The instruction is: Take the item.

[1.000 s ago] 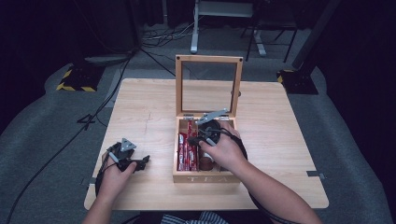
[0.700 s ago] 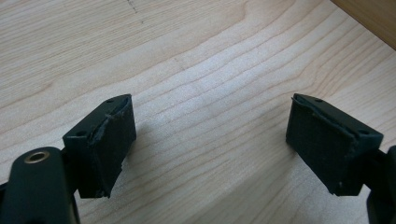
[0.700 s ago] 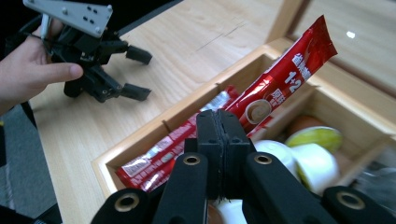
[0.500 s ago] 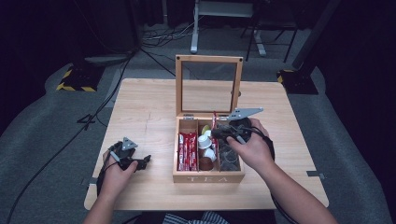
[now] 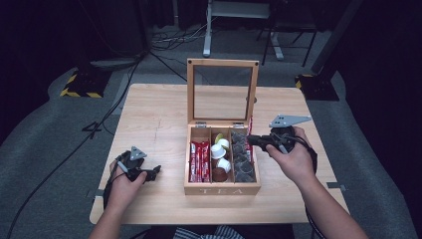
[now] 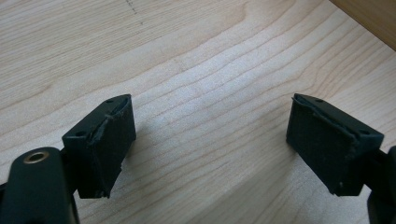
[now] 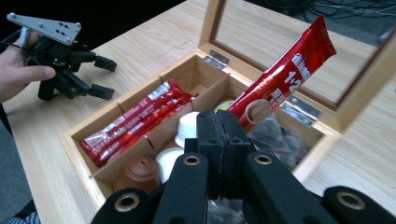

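Observation:
An open wooden tea box (image 5: 221, 189) stands mid-table with its glass lid (image 5: 222, 92) upright. Red sachets (image 5: 199, 160) lie in its left compartment, capsules (image 5: 219, 154) in the middle, dark packets (image 5: 243, 157) on the right. My right gripper (image 5: 251, 141) hovers at the box's right edge, shut on one red coffee sachet (image 7: 280, 74) that sticks up from the jaws (image 7: 219, 121); it is a thin red strip (image 5: 250, 125) in the high view. My left gripper (image 5: 149, 172) rests on the table left of the box, open (image 6: 210, 140) with bare wood between its pads.
The table (image 5: 159, 114) has bare wood to the left of and behind the box. Cables (image 5: 99, 124) trail over the grey floor at the left. A stand (image 5: 234, 10) and dark equipment sit beyond the far edge.
My right gripper has moved from above the box's left compartment to its right edge and a little higher, carrying a red sachet. The left gripper has stayed still.

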The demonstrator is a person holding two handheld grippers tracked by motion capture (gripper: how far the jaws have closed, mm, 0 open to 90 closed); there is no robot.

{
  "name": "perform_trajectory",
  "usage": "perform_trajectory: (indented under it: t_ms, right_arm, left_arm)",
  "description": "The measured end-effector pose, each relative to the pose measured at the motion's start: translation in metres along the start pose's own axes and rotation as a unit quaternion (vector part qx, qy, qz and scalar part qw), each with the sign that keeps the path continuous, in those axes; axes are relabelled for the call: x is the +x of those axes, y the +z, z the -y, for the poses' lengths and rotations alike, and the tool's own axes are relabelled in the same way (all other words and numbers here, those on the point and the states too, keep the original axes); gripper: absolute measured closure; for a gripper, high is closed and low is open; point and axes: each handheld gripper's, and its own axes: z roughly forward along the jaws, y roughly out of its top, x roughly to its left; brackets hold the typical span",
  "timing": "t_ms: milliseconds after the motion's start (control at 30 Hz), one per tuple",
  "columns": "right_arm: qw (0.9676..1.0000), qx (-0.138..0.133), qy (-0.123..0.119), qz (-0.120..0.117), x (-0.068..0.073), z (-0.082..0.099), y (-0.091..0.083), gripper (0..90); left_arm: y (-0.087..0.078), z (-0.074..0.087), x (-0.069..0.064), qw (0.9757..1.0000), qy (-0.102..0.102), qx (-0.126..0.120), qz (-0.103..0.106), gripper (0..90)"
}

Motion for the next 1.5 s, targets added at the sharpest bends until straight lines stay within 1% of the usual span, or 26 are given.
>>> perform_trajectory:
  t_ms: [233, 367, 433, 533, 567, 600, 700, 800, 867, 933, 1100, 1233, 1300, 1500]
  right_arm:
    - [0.9996, -0.014, 0.024, 0.005, -0.018, 0.016, -0.017, 89.6]
    - [0.9988, -0.031, 0.038, 0.008, -0.031, 0.027, -0.027, 89.6]
    - [0.9980, -0.043, 0.046, 0.003, -0.036, 0.032, -0.032, 89.6]
    - [0.9969, -0.055, 0.055, 0.008, -0.043, 0.040, -0.038, 89.6]
    - [0.9968, -0.054, 0.058, 0.011, -0.046, 0.042, -0.038, 89.6]
    - [0.9972, -0.048, 0.055, 0.016, -0.048, 0.044, -0.039, 89.6]
    - [0.9970, -0.041, 0.055, 0.037, -0.054, 0.049, -0.041, 89.6]
    - [0.9963, -0.036, 0.063, 0.046, -0.062, 0.054, -0.041, 89.6]
    - [0.9956, -0.030, 0.066, 0.059, -0.067, 0.059, -0.041, 89.6]
    - [0.9953, -0.026, 0.072, 0.060, -0.073, 0.064, -0.041, 89.6]
    - [0.9952, -0.011, 0.068, 0.070, -0.083, 0.075, -0.037, 89.5]
    - [0.9942, 0.003, 0.067, 0.084, -0.091, 0.083, -0.034, 89.5]
    - [0.9938, 0.007, 0.074, 0.083, -0.095, 0.088, -0.033, 89.5]
    - [0.9915, 0.026, 0.087, 0.093, -0.106, 0.103, -0.027, 89.5]
  left_arm:
    - [0.000, 0.000, -0.001, 1.0000, -0.001, 0.001, -0.001, 15.9]
    - [0.000, -0.001, -0.001, 1.0000, 0.001, 0.001, -0.001, 15.9]
    - [0.001, -0.001, -0.001, 1.0000, 0.000, 0.000, -0.001, 15.9]
    - [0.001, -0.001, -0.001, 1.0000, -0.001, 0.001, -0.002, 15.9]
    - [0.001, -0.001, -0.001, 1.0000, -0.001, 0.002, -0.002, 15.9]
    - [0.001, -0.001, -0.001, 1.0000, -0.001, 0.002, -0.002, 15.9]
    - [0.001, -0.001, -0.001, 1.0000, -0.001, 0.002, -0.002, 15.9]
    - [0.001, -0.001, -0.002, 1.0000, 0.000, 0.002, -0.002, 15.9]
    - [0.001, -0.001, -0.002, 1.0000, 0.000, 0.002, -0.002, 15.9]
    - [0.001, -0.001, -0.002, 1.0000, 0.000, 0.002, -0.002, 15.9]
    - [0.001, -0.001, -0.002, 1.0000, 0.000, 0.002, -0.001, 15.9]
    - [0.001, -0.001, -0.002, 1.0000, 0.001, 0.001, -0.001, 15.9]
    - [0.001, -0.001, -0.002, 1.0000, 0.001, 0.001, -0.001, 15.9]
    - [0.001, -0.001, -0.002, 1.0000, 0.001, 0.002, -0.001, 15.9]
